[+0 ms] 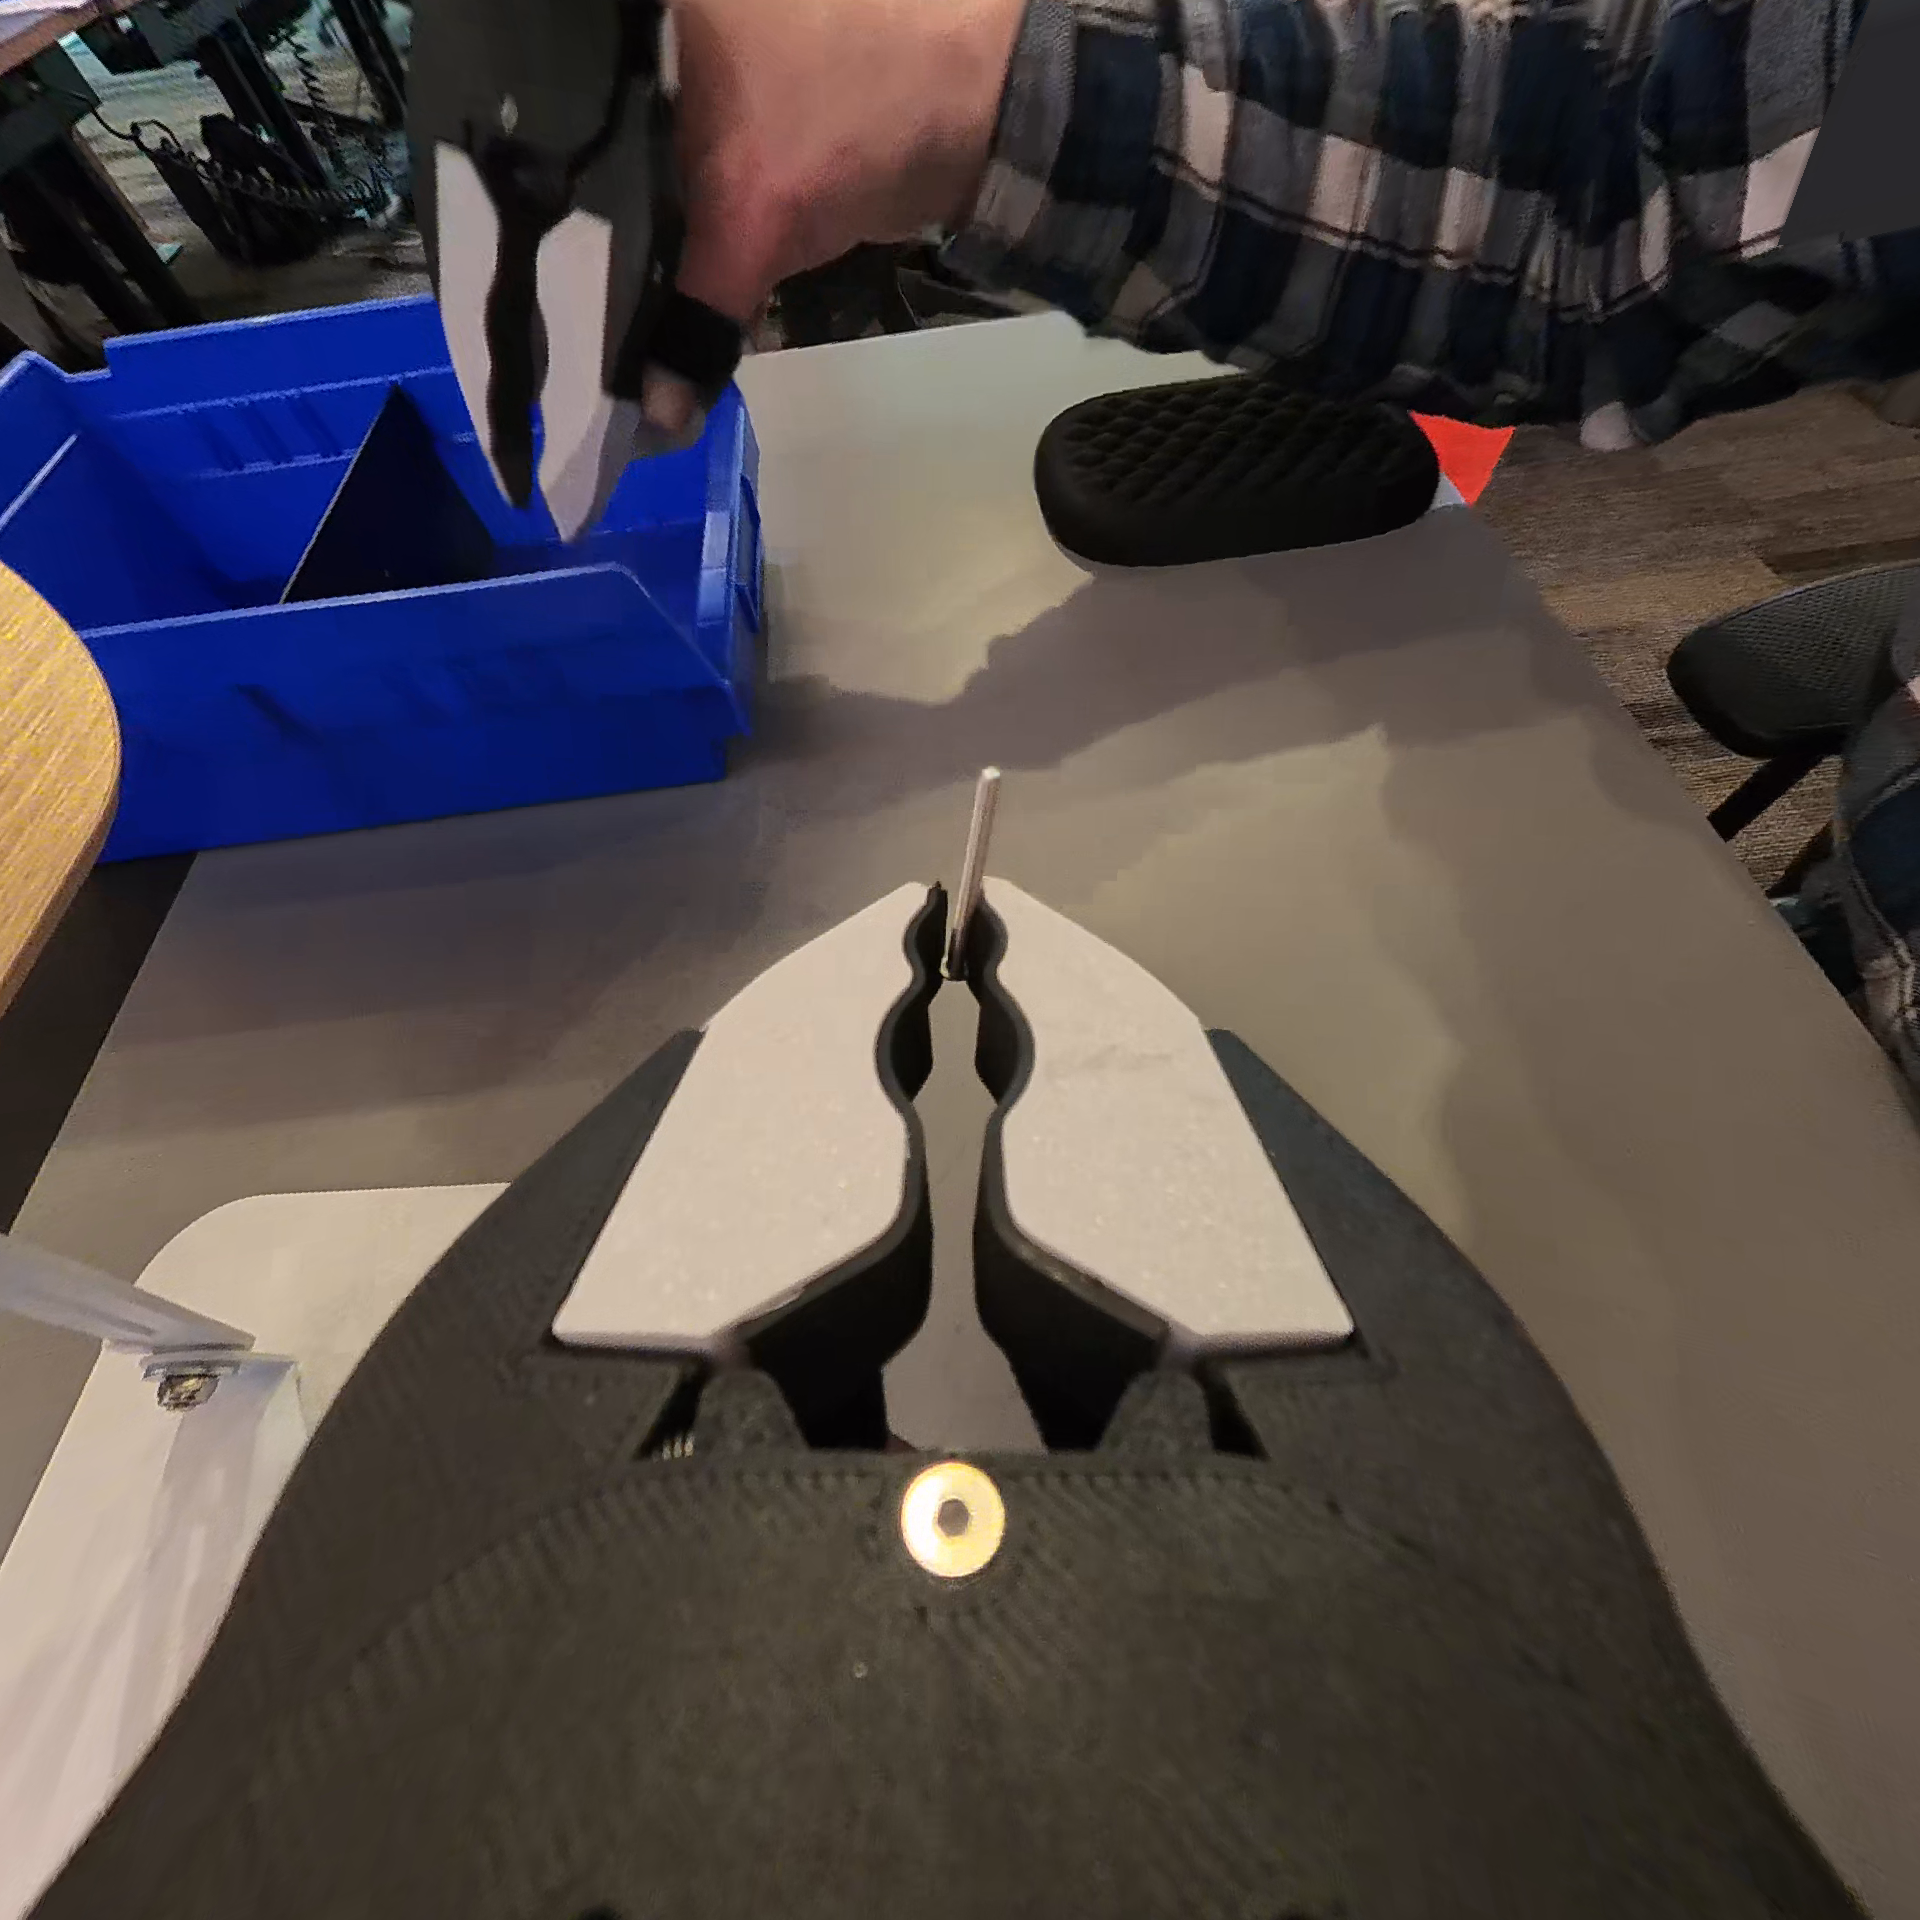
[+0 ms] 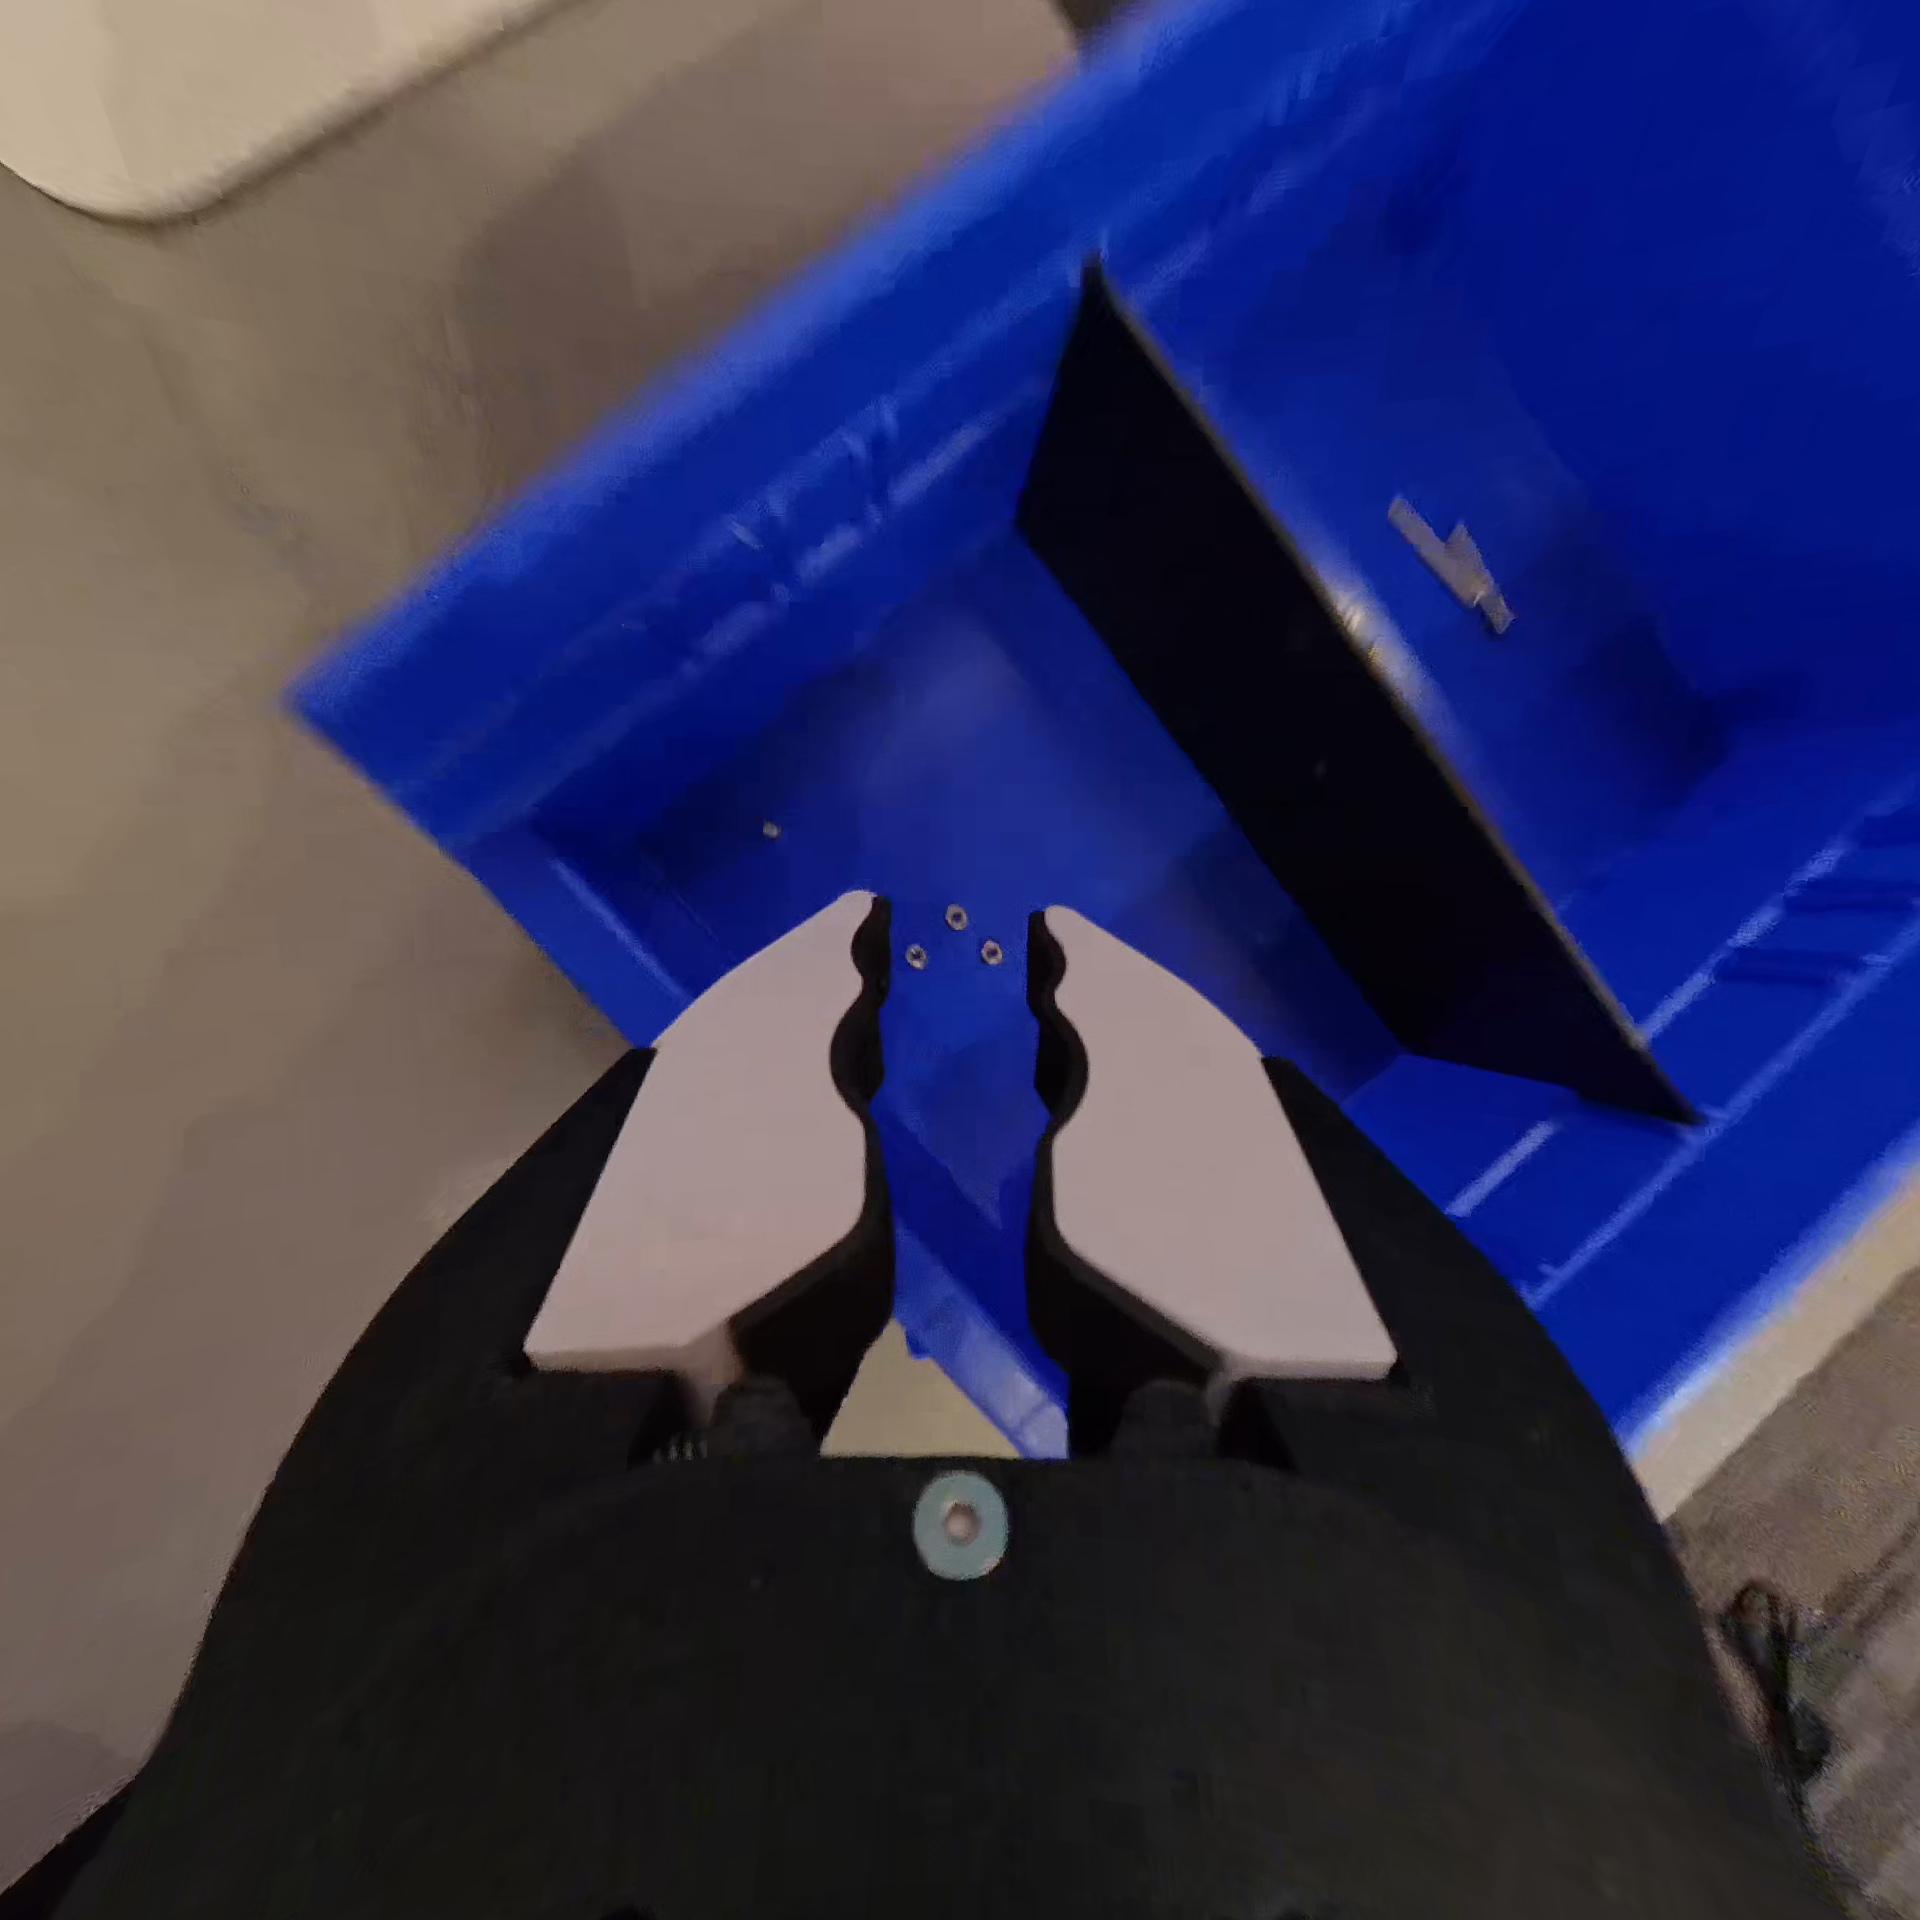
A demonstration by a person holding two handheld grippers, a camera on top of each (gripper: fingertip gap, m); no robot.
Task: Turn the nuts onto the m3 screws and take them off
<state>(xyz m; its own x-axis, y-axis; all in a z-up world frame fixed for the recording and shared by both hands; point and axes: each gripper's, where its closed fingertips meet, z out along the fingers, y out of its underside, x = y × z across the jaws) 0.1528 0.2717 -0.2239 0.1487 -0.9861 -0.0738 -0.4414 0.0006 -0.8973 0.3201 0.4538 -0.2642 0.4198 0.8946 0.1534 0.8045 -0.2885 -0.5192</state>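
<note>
- The table (image 1: 1299,831) was grey and carried everything else.
- A blue bin (image 2: 727,582) stood on it, split by a dark divider (image 2: 1299,727).
- A black pad (image 1: 1236,468) lay well apart from the bin.
- The right gripper (image 2: 954,925) hung over the bin's near compartment, fingers apart and holding nothing.
- The left gripper (image 1: 956,914) was clamped on a thin metal pin (image 1: 979,842), above bare table.
- Three small nuts (image 2: 954,940) lay on the bin floor, below the right gripper's tips.
</note>
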